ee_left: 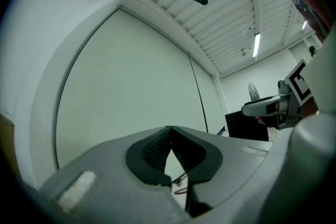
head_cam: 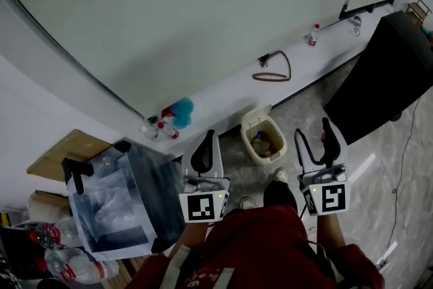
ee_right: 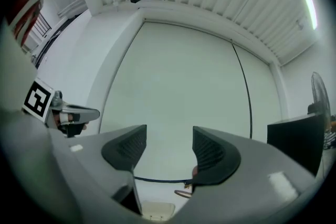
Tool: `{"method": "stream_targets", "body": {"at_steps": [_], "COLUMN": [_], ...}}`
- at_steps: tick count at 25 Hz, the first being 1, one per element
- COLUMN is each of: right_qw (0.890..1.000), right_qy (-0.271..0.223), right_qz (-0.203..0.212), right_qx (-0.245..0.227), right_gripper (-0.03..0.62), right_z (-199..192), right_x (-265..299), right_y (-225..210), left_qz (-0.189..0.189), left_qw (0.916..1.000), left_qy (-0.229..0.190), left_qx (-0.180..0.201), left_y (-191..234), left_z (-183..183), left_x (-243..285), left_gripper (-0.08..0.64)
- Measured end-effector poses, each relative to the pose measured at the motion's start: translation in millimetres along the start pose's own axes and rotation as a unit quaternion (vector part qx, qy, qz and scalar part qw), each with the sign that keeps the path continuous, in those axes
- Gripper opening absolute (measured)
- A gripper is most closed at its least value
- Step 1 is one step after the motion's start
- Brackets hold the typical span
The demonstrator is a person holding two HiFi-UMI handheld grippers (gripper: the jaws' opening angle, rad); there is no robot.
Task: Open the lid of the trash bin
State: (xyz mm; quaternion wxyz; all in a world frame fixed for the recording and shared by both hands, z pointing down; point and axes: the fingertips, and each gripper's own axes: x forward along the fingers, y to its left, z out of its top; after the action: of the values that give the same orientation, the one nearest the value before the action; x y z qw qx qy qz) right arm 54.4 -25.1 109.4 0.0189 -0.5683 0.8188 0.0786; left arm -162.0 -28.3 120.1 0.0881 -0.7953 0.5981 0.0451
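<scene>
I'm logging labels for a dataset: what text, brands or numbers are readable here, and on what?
No text can be read.
Marker cubes: black-and-white square patterns, no letters.
Red-capped bottles: labels too small to read.
Red top: print too blurred to read.

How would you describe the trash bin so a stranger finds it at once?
Find the long white ledge below the wall. On the grey floor just before it stands the trash bin. It is small and cream, rubbish showing inside, unlike the black panel beside it.
</scene>
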Motion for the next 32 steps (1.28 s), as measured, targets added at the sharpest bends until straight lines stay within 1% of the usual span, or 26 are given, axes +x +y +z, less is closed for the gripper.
{"method": "stream_targets", "body": {"at_steps": [2, 4, 5, 8, 10, 12, 13, 14, 16, 17, 19, 22, 25, 28, 29, 30, 32], "right_qw": [1.0, 1.0, 1.0, 1.0, 1.0, 1.0, 1.0, 1.0, 1.0, 1.0, 1.0, 0.999, 0.999, 0.998, 0.998, 0.998, 0.998], "right_qy": [-0.006, 0.001, 0.002, -0.014, -0.006, 0.019, 0.021, 0.013, 0.003, 0.005, 0.016, 0.027, 0.033, 0.063, 0.066, 0.063, 0.04], "right_qz": [-0.003, -0.008, -0.01, -0.004, -0.003, -0.005, -0.005, -0.003, -0.002, -0.003, -0.008, -0.007, -0.005, -0.014, -0.015, -0.014, -0.008], "right_qx": [-0.005, -0.004, -0.003, -0.006, -0.007, -0.007, -0.007, -0.006, -0.005, -0.007, -0.014, -0.03, -0.034, -0.02, -0.019, -0.024, -0.037], "right_gripper": [0.27, 0.27, 0.27, 0.264, 0.254, 0.227, 0.214, 0.2, 0.156, 0.137, 0.076, 0.01, 0.0, 0.0, 0.0, 0.0, 0.0], "right_z": [6, 4, 4, 10, 7, -2, -2, 1, 5, 4, 0, -9, -10, -12, -12, -12, -7], "right_x": [2, 1, 2, 6, 7, 5, 5, 6, 7, 8, 8, 7, 4, 1, 0, -1, -1], "right_y": [0, -2, -3, -3, -3, -5, -4, -3, 0, 1, 1, -2, -4, -4, -3, -3, -1], "left_qz": [0.005, 0.009, 0.01, 0.011, 0.01, 0.009, 0.009, 0.009, 0.008, 0.007, 0.007, 0.012, 0.015, 0.013, 0.012, 0.012, 0.013], "left_qw": [0.9998, 0.9997, 0.9997, 0.9998, 0.9998, 0.9998, 0.9999, 0.9999, 0.9999, 0.9999, 0.9998, 0.9998, 0.9998, 0.9998, 0.9998, 0.9998, 0.9998], "left_qy": [-0.013, -0.016, -0.014, -0.01, -0.013, -0.011, -0.01, -0.009, -0.011, -0.013, -0.014, -0.012, -0.013, -0.013, -0.013, -0.014, -0.014], "left_qx": [0.011, 0.018, 0.018, 0.013, 0.015, 0.012, 0.01, 0.008, 0.006, 0.006, 0.009, 0.01, 0.007, 0.005, 0.004, 0.004, 0.004], "left_y": [5, 8, 9, 9, 7, 5, 5, 5, 4, 4, 3, 5, 5, 4, 3, 3, 3], "left_z": [12, 15, 15, 14, 14, 12, 11, 11, 12, 13, 13, 11, 11, 12, 13, 13, 14], "left_x": [0, -1, -2, 1, 2, 2, 1, 0, -1, -2, -3, -5, -7, -8, -9, -10, -12], "left_gripper": [0.005, 0.006, 0.005, 0.005, 0.005, 0.005, 0.005, 0.005, 0.005, 0.005, 0.005, 0.005, 0.005, 0.005, 0.005, 0.005, 0.005]}}
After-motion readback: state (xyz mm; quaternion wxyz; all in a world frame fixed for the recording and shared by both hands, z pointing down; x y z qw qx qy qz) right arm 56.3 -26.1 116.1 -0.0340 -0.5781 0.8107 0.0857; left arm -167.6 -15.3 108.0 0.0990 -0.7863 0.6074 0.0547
